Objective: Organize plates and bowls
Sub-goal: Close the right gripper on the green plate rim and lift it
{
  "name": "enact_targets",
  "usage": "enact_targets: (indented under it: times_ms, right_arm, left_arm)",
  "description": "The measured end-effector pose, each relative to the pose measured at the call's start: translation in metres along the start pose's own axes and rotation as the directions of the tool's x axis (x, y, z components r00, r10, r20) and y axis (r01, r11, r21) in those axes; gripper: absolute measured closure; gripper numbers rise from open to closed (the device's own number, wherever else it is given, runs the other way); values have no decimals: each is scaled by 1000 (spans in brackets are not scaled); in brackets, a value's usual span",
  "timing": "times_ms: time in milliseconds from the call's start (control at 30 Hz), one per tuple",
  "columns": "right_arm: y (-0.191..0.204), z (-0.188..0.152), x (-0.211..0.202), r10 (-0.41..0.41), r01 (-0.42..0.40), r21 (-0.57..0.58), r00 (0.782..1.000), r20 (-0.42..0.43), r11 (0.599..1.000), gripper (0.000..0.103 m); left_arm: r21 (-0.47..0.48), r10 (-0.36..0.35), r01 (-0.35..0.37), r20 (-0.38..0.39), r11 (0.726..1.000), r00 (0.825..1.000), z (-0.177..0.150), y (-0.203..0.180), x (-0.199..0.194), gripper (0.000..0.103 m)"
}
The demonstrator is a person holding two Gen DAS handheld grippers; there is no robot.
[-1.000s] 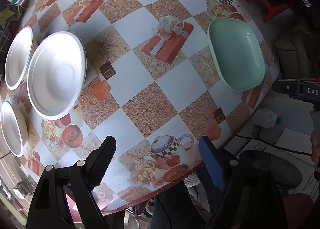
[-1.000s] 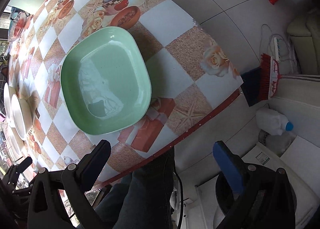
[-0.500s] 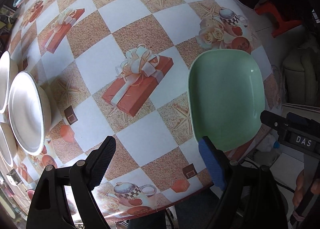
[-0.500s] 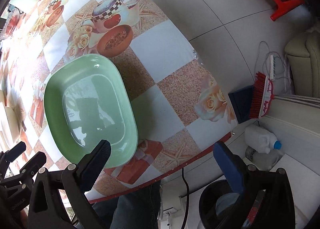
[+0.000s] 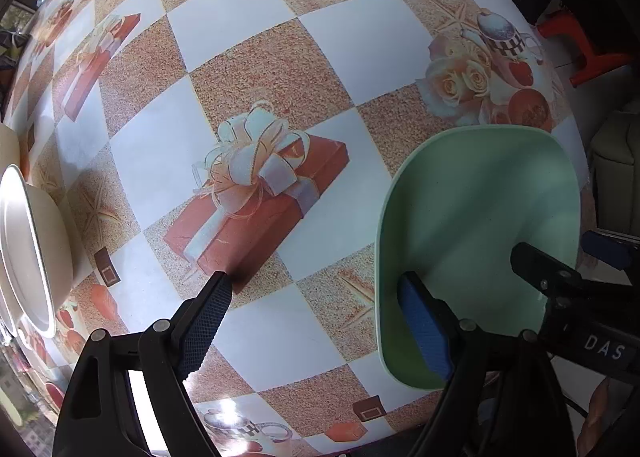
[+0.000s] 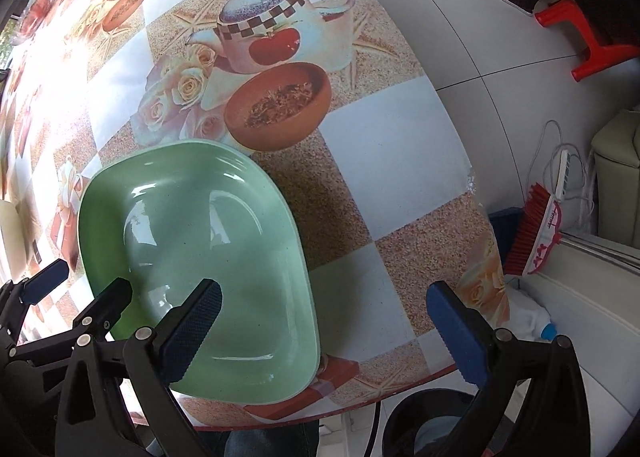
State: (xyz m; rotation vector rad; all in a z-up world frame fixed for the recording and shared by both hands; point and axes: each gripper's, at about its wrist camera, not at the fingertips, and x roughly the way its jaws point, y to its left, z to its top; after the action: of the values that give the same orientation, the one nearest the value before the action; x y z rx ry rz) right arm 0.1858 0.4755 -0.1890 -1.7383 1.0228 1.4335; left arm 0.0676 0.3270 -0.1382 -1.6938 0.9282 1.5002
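Note:
A pale green squarish plate (image 5: 480, 225) (image 6: 192, 241) lies near the front right edge of the table. My left gripper (image 5: 316, 301) is open, pointing down; its blue finger (image 5: 424, 329) hangs over the plate's left rim and the other finger over bare cloth. My right gripper (image 6: 326, 301) is open too, straddling the plate's right rim with one finger (image 6: 192, 317) above the plate's hollow. Neither gripper is seen touching the plate. Each gripper shows at the edge of the other's view. White bowls (image 5: 28, 249) stand at the far left.
The table's patterned cloth (image 5: 260, 57) ends in a rounded edge (image 6: 400, 393) just below the plate. Beside the table on the floor are a black bucket (image 6: 424, 417), a white bottle (image 6: 528, 317), a red brush (image 6: 532, 233) and a red stool (image 6: 592, 49).
Both grippers have come down and closed in on the green plate, which now looks much larger. The white bowls have slid to the left edge of the left wrist view.

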Motion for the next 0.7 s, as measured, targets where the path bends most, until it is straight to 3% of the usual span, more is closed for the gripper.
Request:
enact_targets:
  times_ms: [100, 200, 233, 500, 700]
  right_arm:
    - [-7, 1, 9, 12, -12, 9, 1000, -27, 1000, 0]
    - [-10, 2, 12, 19, -19, 1, 1000, -22, 1000, 0]
    - [-11, 3, 12, 25, -25, 0, 999, -25, 1000, 0]
    - [-18, 10, 18, 37, -35, 32, 998, -50, 999, 0]
    - [-16, 10, 15, 17, -17, 13, 999, -37, 1000, 1]
  left_arm:
    - [4, 1, -1, 11, 1000, 1000, 2, 1, 0, 12]
    - [-25, 18, -18, 1, 1000, 1000, 7, 7, 3, 0]
    - [-49, -11, 11, -11, 999, 1000, 7, 11, 6, 0]
    - [-97, -17, 14, -29, 995, 999, 4, 13, 10, 0]
    - [-72, -15, 12, -39, 997, 999, 17, 6, 9, 3]
